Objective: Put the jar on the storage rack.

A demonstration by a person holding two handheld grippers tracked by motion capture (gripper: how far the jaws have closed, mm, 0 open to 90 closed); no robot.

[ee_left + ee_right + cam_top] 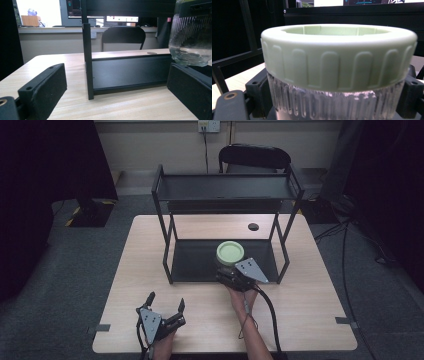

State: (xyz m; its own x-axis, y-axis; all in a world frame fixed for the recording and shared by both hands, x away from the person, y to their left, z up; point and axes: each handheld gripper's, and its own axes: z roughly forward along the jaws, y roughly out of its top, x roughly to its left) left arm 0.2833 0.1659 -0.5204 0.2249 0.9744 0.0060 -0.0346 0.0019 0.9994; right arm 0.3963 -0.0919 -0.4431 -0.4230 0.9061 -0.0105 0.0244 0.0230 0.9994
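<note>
Carrying the glass jar (229,258) with the pale green lid (338,53) is the step in hand, and the right gripper (231,276) has its jaws clamped on the ribbed glass body just under the lid. In the high view the jar sits at about 12 o'clock from that gripper, over the front edge of the lower shelf of the black rack (165,247). In the left gripper view its base hangs clear of the shelf's front lip, so it looks lifted rather than set down.

To do this well, I judge the jar should stay upright and level, since ribbed glass can slip between flat pads. The grip should stay firm and unchanged until the base rests on something. Any travel toward 12 o'clock needs the base to clear the front lip and the lid to stay under the upper shelf. The rack's front posts at 10 and 2 o'clock leave room, but the path should stay centred.

The left gripper (166,303) rests on the wooden table (310,320) at about 8 o'clock from the jar, jaws wide apart and holding nothing, well apart from the rack.
</note>
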